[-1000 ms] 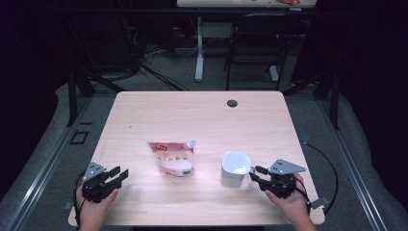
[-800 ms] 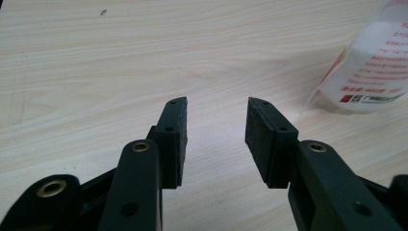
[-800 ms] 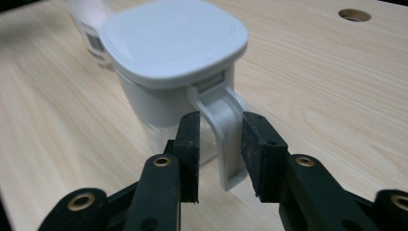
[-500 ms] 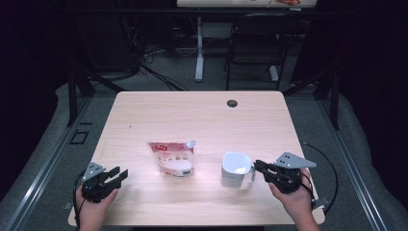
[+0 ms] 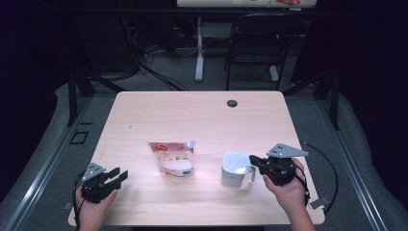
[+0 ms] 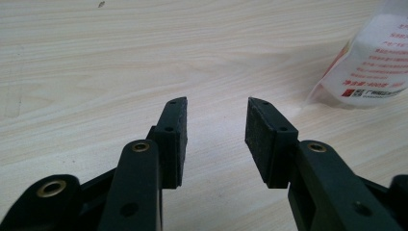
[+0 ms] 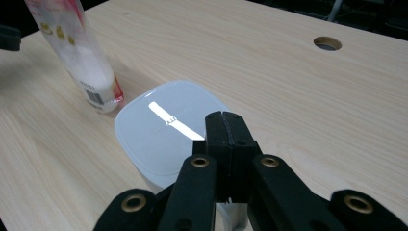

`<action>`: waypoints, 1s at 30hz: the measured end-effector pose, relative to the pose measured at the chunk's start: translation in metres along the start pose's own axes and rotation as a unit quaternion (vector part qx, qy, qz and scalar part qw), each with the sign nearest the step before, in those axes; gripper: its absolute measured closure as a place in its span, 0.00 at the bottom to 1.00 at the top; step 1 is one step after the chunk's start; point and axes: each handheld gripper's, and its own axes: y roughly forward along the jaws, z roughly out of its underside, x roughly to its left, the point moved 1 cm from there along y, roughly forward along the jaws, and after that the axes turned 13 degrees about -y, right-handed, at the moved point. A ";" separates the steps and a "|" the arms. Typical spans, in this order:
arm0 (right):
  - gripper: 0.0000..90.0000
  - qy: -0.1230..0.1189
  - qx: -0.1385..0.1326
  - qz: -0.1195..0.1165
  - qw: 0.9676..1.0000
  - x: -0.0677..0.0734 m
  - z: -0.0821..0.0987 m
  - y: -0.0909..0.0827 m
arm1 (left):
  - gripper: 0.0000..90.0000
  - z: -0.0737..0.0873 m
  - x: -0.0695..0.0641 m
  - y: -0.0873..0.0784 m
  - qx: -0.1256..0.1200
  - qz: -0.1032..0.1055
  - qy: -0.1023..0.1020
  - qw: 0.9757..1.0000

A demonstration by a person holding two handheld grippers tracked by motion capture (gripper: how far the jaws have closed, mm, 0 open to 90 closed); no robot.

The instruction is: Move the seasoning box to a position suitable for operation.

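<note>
Risks tipping the cup (image 5: 234,169) near the tabletop's (image 5: 192,115) front-right corner: right hand-held gripper (image 5: 255,163) clamped tight on just its thin handle, left hand-held gripper (image 5: 115,175) idle, agape, empty.

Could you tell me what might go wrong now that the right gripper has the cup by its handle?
The right gripper pinches only the thin handle of the white cup, so the cup could swing or slip when lifted. The pouch stands close by; a swinging cup might knock it over.
</note>
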 end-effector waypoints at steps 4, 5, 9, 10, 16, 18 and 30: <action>1.00 -0.002 0.007 -0.004 1.000 0.004 0.001 0.004 | 0.67 0.000 -0.001 0.000 0.000 -0.001 0.002 1.000; 1.00 -0.004 0.010 -0.005 1.000 0.004 0.001 0.004 | 0.67 0.000 -0.001 0.001 0.001 0.000 0.002 1.000; 1.00 -0.003 0.008 -0.007 1.000 0.006 0.002 0.005 | 0.67 0.000 -0.001 0.001 0.003 -0.001 0.003 1.000; 1.00 -0.003 0.010 -0.007 1.000 0.005 0.002 0.004 | 0.67 0.000 -0.001 0.001 0.003 -0.001 0.003 1.000; 1.00 0.001 0.018 -0.007 1.000 0.005 0.005 0.008 | 0.67 0.000 0.000 0.001 0.002 -0.001 0.001 1.000; 1.00 0.001 0.020 -0.008 1.000 0.004 0.005 0.008 | 0.67 0.000 0.000 0.001 0.002 -0.001 0.002 1.000; 1.00 0.015 0.010 -0.014 1.000 0.003 0.009 0.008 | 0.67 0.001 0.000 0.001 0.003 -0.004 0.000 1.000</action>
